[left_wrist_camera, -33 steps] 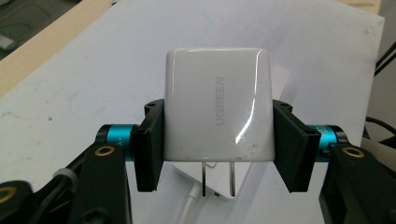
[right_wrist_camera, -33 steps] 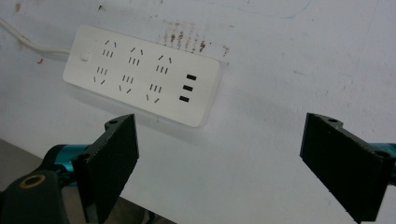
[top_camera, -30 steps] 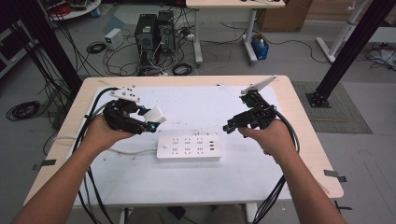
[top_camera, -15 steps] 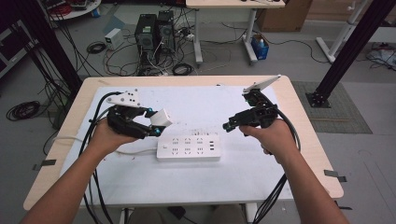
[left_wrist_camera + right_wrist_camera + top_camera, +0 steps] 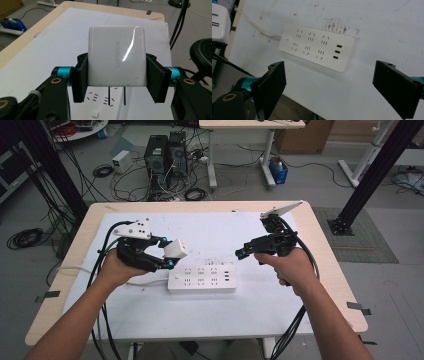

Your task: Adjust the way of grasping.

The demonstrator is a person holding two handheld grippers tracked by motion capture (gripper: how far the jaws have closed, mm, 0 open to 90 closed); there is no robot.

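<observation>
Left gripper (image 5: 116, 82) clamps my white charger (image 5: 117, 56) (prongs down) just above the power strip (image 5: 201, 279); right gripper (image 5: 337, 92) hangs beside it, jaws apart, nothing between.

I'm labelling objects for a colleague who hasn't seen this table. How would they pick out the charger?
Start at the white table, then the long white power strip lying flat near its middle. Just above the strip's left end, the left hand-held gripper clamps the charger: a glossy white cube with two metal prongs pointing down, lifted off the table.
</observation>
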